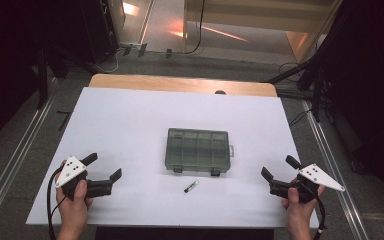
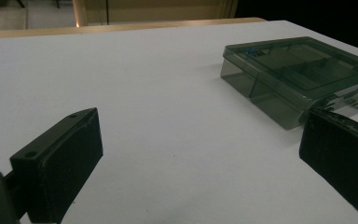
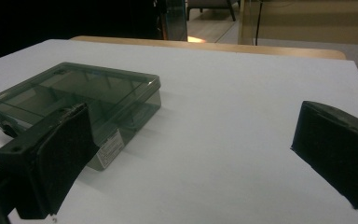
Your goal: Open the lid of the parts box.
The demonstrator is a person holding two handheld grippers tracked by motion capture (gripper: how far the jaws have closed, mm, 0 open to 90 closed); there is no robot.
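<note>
Smoky clear plastic forms the flat, lidded box [image 1: 198, 151] at the middle of the white tabletop [image 1: 130, 125], its inner dividers dim through the closed lid and its two front latches hard to make out. A small dark stick-like thing [image 1: 191, 186], too small to identify, lies just toward the near edge from the box. The left gripper [image 1: 103, 167] near the near-left corner and the right gripper [image 1: 278, 167] near the near-right corner both have jaws spread wide with nothing between them, well apart from the box.

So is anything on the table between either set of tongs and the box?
Nothing visible: bare white table lies between the open left tongs, the open right tongs and the box.
</note>
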